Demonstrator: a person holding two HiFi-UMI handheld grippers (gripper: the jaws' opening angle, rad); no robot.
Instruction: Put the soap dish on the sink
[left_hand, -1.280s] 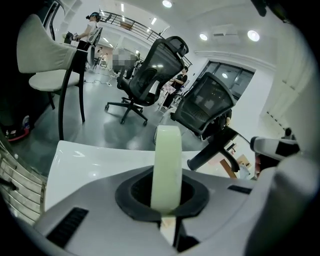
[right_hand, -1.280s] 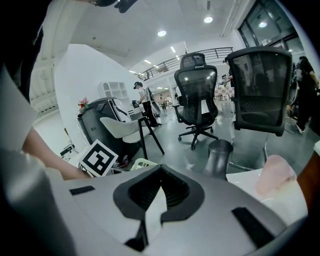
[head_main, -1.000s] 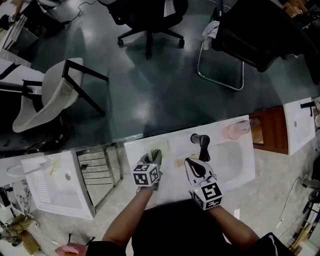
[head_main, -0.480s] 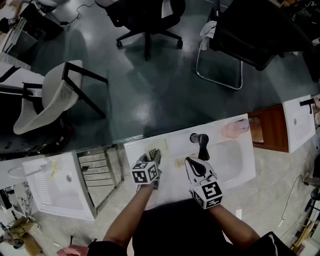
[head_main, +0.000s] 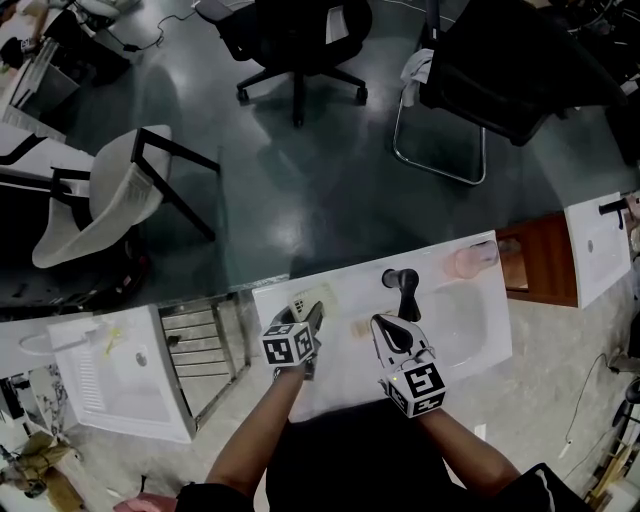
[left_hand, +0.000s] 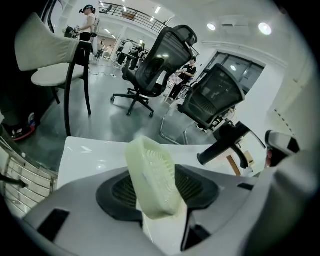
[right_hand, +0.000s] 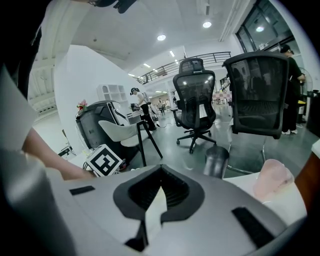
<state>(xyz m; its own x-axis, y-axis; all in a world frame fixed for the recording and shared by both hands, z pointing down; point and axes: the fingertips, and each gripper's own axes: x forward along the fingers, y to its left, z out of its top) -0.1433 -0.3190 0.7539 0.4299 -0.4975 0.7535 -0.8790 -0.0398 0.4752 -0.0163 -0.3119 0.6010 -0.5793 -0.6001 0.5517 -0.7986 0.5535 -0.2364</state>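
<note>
Left gripper (head_main: 310, 316), jaws just opening off the soap dish (left_hand: 152, 175) between them, angles down beside the closed right gripper (head_main: 386, 327).

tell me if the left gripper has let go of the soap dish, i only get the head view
observer: the left gripper has just been opening; its jaws stand wide apart with the pale green soap dish between them, the right pad off it
operator: is the dish flat
observer: no, it's tilted on edge, ribbed face toward the right jaw
operator: right gripper carrying anything
observer: no, nothing sits between the jaws of the right gripper
</note>
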